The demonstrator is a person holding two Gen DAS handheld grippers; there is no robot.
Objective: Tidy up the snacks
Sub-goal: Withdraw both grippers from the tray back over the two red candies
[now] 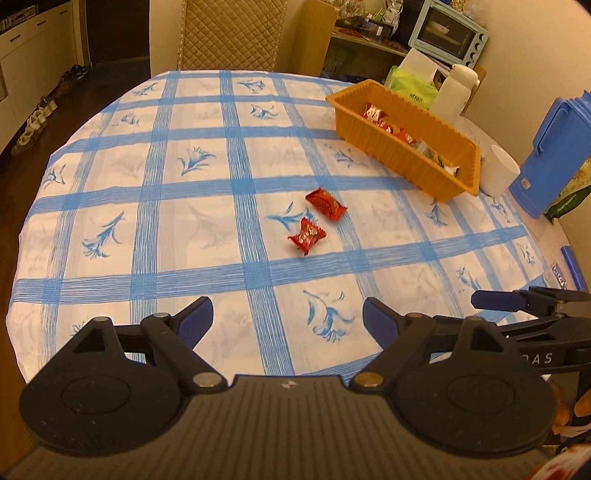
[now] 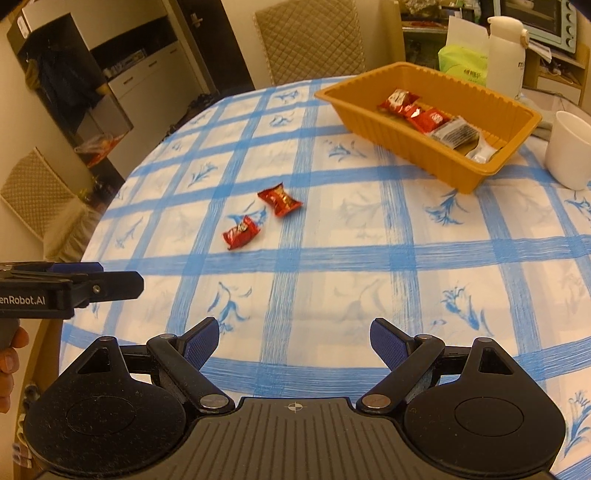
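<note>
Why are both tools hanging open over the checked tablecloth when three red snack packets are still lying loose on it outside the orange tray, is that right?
Not quite: two red snack packets lie loose on the tablecloth, not three, as both wrist views show. The rest holds: the left tool and right tool are open and empty, and the orange tray sits beyond.

Warm yellowish light fills the room. A quilted beige chair stands behind the desk with its blue-checked cloth. Dark wood floor, white cabinets, a pale-blue toaster oven on shelving.
</note>
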